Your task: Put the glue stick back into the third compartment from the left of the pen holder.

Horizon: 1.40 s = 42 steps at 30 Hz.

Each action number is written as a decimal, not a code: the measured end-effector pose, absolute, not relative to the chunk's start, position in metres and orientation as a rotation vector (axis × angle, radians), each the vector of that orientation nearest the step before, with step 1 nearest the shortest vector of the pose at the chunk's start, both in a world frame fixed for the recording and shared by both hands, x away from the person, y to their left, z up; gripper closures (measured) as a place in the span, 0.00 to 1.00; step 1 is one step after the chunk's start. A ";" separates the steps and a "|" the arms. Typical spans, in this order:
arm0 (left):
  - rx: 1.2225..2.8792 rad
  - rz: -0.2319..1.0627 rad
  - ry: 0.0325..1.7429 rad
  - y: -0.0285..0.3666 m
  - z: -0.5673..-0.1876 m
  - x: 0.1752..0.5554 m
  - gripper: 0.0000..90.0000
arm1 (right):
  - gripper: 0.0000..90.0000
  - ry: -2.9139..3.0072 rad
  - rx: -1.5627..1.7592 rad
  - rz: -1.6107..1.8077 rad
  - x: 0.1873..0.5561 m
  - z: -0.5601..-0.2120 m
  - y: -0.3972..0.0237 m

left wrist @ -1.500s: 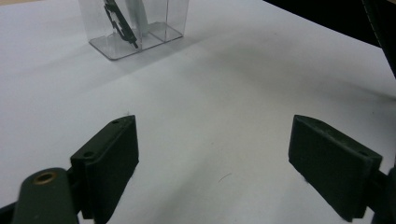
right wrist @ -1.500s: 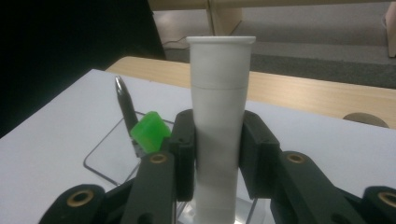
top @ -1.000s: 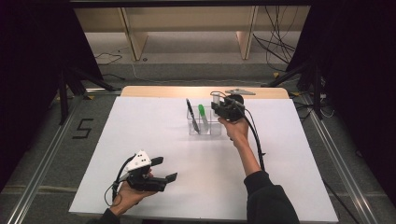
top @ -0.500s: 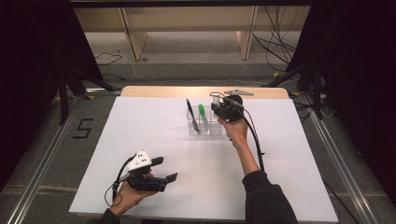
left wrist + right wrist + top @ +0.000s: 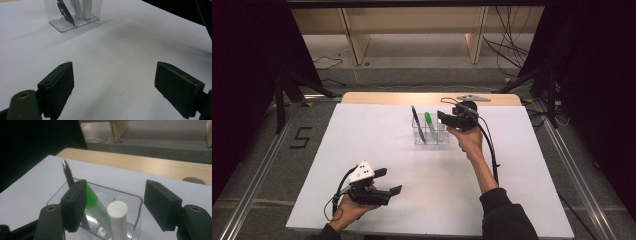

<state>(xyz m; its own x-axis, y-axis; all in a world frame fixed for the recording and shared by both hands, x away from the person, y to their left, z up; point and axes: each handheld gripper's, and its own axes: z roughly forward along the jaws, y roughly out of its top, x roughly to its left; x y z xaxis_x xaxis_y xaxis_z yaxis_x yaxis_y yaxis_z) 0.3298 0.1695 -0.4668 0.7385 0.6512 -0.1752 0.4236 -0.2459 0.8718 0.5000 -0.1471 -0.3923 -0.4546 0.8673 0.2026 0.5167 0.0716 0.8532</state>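
A clear plastic holder (image 5: pixel 435 138) stands on the white table past its middle. In it are a black pen (image 5: pixel 415 121), a green-capped marker (image 5: pixel 429 121) and a white marker (image 5: pixel 117 213). My right gripper (image 5: pixel 443 119) hovers just right of and above the holder. Its jaws have just been opening; in the right gripper view they stand wide on either side of the white marker, pads off it. My left gripper (image 5: pixel 388 181) rests open near the table's front left with nothing between its jaws, and its own view shows the holder (image 5: pixel 75 18) far ahead.
A wooden strip (image 5: pixel 412 98) runs along the table's far edge, with a grey flat piece (image 5: pixel 474 98) lying on it at the right. The right gripper's cable (image 5: pixel 490 147) trails along the forearm. Metal rails flank the table; a "5" (image 5: pixel 301 137) is marked on the floor at left.
The right gripper's jaws stand wider apart above the holder than before. Both hands have hardly shifted.
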 end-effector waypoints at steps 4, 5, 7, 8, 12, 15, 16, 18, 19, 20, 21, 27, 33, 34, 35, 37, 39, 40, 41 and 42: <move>1.882 0.271 0.833 0.170 -0.467 0.330 0.18 | 0.38 2.013 1.334 1.362 0.487 -0.386 -0.149; 1.881 0.269 0.834 0.170 -0.467 0.330 0.18 | 0.38 2.022 1.322 1.370 0.484 -0.385 -0.149; 1.881 0.266 0.838 0.170 -0.467 0.330 0.18 | 0.37 2.039 1.302 1.375 0.477 -0.385 -0.149; 1.881 0.264 0.839 0.170 -0.467 0.331 0.18 | 0.37 2.053 1.287 1.376 0.472 -0.385 -0.149; 1.869 0.258 0.845 0.171 -0.467 0.331 0.18 | 0.36 2.078 1.244 1.397 0.457 -0.386 -0.150; 1.871 0.255 0.849 0.172 -0.467 0.331 0.18 | 0.36 2.089 1.229 1.418 0.446 -0.387 -0.152; 1.866 0.254 0.852 0.172 -0.467 0.331 0.18 | 0.35 2.088 1.221 1.425 0.442 -0.387 -0.153; 1.861 0.251 0.853 0.172 -0.467 0.331 0.18 | 0.35 2.094 1.212 1.440 0.435 -0.389 -0.155; 1.861 0.250 0.853 0.172 -0.467 0.331 0.18 | 0.35 2.097 1.208 1.447 0.431 -0.389 -0.155; 1.859 0.250 0.852 0.172 -0.467 0.331 0.18 | 0.35 2.098 1.201 1.451 0.429 -0.390 -0.156; 1.858 0.248 0.853 0.172 -0.467 0.331 0.18 | 0.35 2.099 1.199 1.454 0.425 -0.391 -0.157; 1.847 0.239 0.857 0.174 -0.466 0.332 0.18 | 0.34 2.107 1.194 1.487 0.406 -0.398 -0.164; 1.837 0.237 0.863 0.175 -0.466 0.332 0.18 | 0.33 2.107 1.195 1.524 0.391 -0.406 -0.169; 1.838 0.237 0.863 0.175 -0.466 0.332 0.18 | 0.33 2.109 1.189 1.528 0.389 -0.408 -0.170; 1.838 0.235 0.864 0.175 -0.467 0.332 0.17 | 0.33 2.112 1.186 1.527 0.386 -0.409 -0.170; 1.837 0.233 0.864 0.175 -0.467 0.333 0.18 | 0.33 2.113 1.185 1.538 0.380 -0.412 -0.172; 1.837 0.233 0.867 0.174 -0.467 0.333 0.18 | 0.33 2.112 1.187 1.558 0.375 -0.416 -0.174; 1.837 0.233 0.867 0.174 -0.467 0.333 0.18 | 0.33 2.111 1.191 1.565 0.373 -0.419 -0.175; 1.841 0.232 0.864 0.174 -0.467 0.333 0.18 | 0.33 2.123 1.190 1.562 0.372 -0.420 -0.175; 1.840 0.233 0.864 0.174 -0.467 0.333 0.18 | 0.33 2.147 1.181 1.543 0.369 -0.422 -0.176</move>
<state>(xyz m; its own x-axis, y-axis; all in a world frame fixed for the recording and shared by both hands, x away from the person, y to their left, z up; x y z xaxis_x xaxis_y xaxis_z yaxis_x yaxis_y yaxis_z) 0.3333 0.1737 -0.4675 0.7214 0.6547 -0.2258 0.4521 -0.1981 0.8697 0.3693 -0.1758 -0.4215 -0.6424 0.7253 0.2475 0.4656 0.1129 0.8777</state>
